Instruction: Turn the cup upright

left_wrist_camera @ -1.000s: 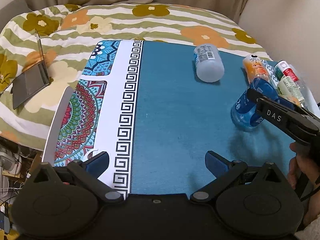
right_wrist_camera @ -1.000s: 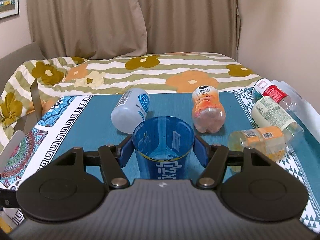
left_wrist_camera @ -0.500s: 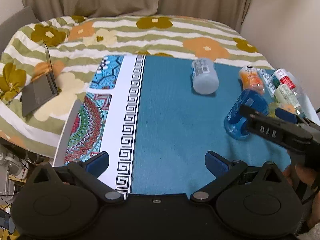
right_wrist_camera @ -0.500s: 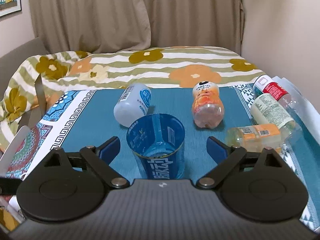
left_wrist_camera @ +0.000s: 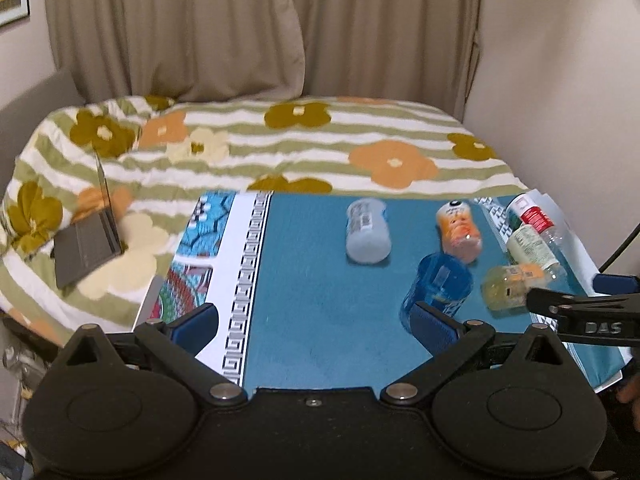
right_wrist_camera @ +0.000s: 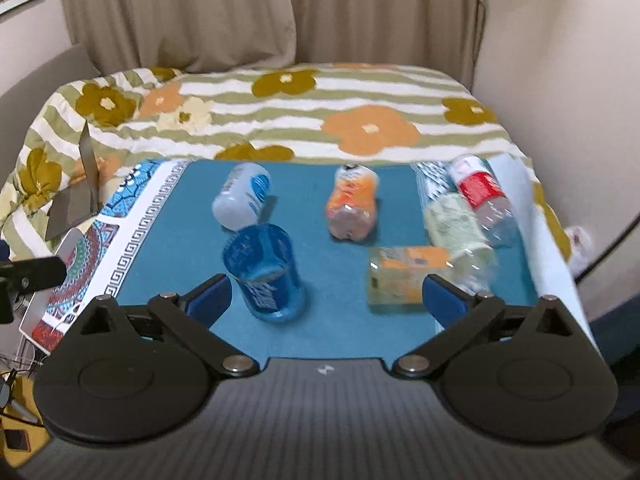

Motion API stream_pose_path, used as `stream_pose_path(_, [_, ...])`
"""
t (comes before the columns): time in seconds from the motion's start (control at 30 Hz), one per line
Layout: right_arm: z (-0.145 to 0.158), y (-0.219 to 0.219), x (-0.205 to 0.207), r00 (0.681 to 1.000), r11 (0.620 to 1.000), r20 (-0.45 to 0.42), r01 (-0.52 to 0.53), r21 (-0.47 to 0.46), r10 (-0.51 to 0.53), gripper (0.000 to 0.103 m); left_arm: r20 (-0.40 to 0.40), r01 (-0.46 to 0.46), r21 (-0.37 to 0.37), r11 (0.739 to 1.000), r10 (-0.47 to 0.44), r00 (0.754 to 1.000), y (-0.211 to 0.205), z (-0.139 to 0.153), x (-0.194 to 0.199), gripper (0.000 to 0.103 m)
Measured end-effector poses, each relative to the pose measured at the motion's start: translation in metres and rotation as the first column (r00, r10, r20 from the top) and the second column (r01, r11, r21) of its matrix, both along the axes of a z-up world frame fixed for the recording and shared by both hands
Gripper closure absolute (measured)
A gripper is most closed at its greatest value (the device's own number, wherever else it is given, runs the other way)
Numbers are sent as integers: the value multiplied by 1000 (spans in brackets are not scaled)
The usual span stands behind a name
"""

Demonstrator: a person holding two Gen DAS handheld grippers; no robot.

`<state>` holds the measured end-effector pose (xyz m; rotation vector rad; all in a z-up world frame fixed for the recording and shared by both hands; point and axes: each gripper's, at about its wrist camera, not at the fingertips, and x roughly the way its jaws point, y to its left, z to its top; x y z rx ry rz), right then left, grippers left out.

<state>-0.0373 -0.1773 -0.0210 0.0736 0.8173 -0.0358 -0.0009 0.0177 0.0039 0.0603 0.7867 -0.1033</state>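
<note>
Two grippers w/ jaws spread wide, nothing held: left gripper (left_wrist_camera: pixel 314 324) bottom centre of its view, right gripper (right_wrist_camera: pixel 326 294) likewise. Floral bedspread (right_wrist_camera: pixel 304 108) fills upper half; teal mat (right_wrist_camera: pixel 352 320) mid-frame. Blue cup (right_wrist_camera: pixel 262 270) stands upright on mat, left of centre, just beside right gripper's left finger, apart from it. White bottle (right_wrist_camera: pixel 242 196) lies behind the cup; orange bottle (right_wrist_camera: pixel 352 204) to its right.

Teal-covered table (right_wrist_camera: pixel 344 332) with upright blue cup (right_wrist_camera: pixel 262 272), five bottles on their sides.
</note>
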Motion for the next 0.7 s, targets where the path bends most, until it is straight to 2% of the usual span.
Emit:
stream_pose_path(0.1, [6,-11,-7,999,1000,-26,25,13,-25,0,25,13,16,1000,-14,1000,-8,2,-3,0])
stream_pose_path(0.3, [12,-22,-20,999,999,-15,46,-20,-46,0,57,30,27,999,-31,998,-14,2,-9,0])
stream_pose_path(0.7, [12,-31,-29,997,997,-19,70,-29,-70,0,68,48,50,998,-52,996,-26,-1,-10,0])
